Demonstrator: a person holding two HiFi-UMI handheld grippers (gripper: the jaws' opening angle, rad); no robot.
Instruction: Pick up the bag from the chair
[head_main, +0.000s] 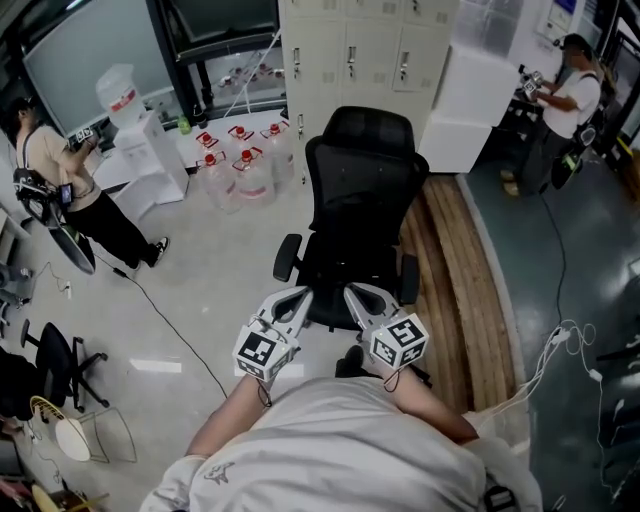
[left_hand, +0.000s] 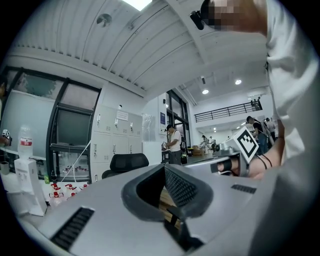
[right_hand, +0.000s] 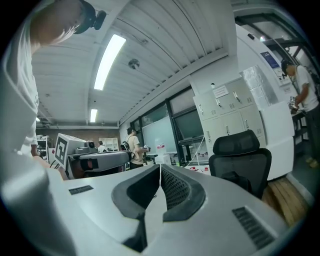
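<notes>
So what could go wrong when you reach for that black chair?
The left gripper and right gripper are both shut; unless they open first, they'd just bump things.
The dark lump on the chair seat, maybe the bag, barely shows against the black, so a grab could miss.
It looks like a swivel office chair, so a push might turn it away.

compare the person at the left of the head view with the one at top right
The left person wears a beige top; the right person wears white. The left person stands on pale floor by the water dispenser; the right person stands on grey floor. Both wear dark trousers and hold something in front.
</notes>
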